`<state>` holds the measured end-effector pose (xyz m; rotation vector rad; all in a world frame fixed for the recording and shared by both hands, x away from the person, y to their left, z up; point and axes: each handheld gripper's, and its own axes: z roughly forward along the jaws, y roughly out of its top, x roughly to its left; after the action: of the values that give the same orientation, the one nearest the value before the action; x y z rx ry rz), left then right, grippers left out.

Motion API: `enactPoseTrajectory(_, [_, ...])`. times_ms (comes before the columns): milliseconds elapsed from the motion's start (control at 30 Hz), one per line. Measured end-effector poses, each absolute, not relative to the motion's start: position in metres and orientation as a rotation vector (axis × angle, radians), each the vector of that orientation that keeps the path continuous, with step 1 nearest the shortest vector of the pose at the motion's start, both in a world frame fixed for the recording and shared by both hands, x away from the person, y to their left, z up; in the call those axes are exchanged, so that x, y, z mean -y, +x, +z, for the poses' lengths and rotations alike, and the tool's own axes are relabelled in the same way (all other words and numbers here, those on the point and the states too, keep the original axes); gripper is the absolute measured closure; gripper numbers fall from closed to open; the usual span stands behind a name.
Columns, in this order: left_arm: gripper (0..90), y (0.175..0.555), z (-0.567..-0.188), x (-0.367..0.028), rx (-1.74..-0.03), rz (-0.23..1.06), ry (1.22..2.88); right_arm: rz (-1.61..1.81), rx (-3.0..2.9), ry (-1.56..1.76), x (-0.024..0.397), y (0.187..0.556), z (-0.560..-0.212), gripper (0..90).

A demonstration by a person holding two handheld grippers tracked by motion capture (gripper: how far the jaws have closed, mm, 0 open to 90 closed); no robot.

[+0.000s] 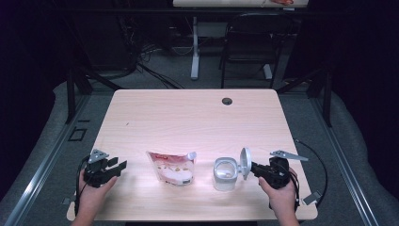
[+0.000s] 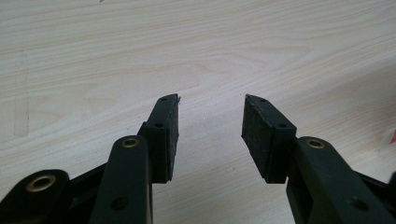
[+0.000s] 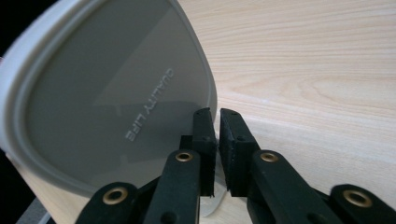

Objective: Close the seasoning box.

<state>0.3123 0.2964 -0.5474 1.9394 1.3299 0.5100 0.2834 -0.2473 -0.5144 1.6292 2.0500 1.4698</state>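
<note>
A small white container [image 1: 225, 173] stands near the table's front edge, with its round grey lid [image 1: 244, 162] upright at its right side. In the right gripper view that lid [image 3: 107, 93] is close up, and its thin tab sits low between the jaws. My right gripper [image 1: 251, 167] [image 3: 217, 112] points left at the lid, its pads a narrow slit apart and not pressing on the tab. A clear pouch [image 1: 171, 168] of pale food with a white spout lies left of the container. My left gripper [image 1: 121, 165] [image 2: 211, 100] rests open over bare wood at the front left, with nothing between its jaws.
The light wooden table [image 1: 188, 117] has a cable hole [image 1: 227, 100] at the back. A black chair [image 1: 249, 42] and a white desk leg [image 1: 195, 47] stand beyond it on the dark floor. A cable [image 1: 320, 165] loops off the right gripper past the table's right edge.
</note>
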Motion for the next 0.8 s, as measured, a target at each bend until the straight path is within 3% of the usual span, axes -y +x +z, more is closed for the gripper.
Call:
enactPoseTrajectory(300, [55.4, 0.312, -0.547, -0.296, -1.328, 0.507, 1.943, 1.406, -2.012, 1.632, 0.252, 0.279, -0.517, 76.8])
enactPoseTrajectory(533, [53.7, 0.314, -0.548, -0.295, -1.319, 0.507, 1.944, 1.323, -1.981, 1.592, 0.252, 0.271, -0.525, 59.9])
enactPoseTrajectory(700, [53.7, 0.316, -0.548, -0.294, -1.312, 0.504, 1.943, 1.289, -1.996, 1.587, 0.253, 0.266, -0.529, 60.8])
enactPoseTrajectory(800, [53.6, 0.318, -0.548, -0.292, -1.307, 0.499, 1.940, 1.272, -2.026, 1.575, 0.251, 0.259, -0.530, 66.9])
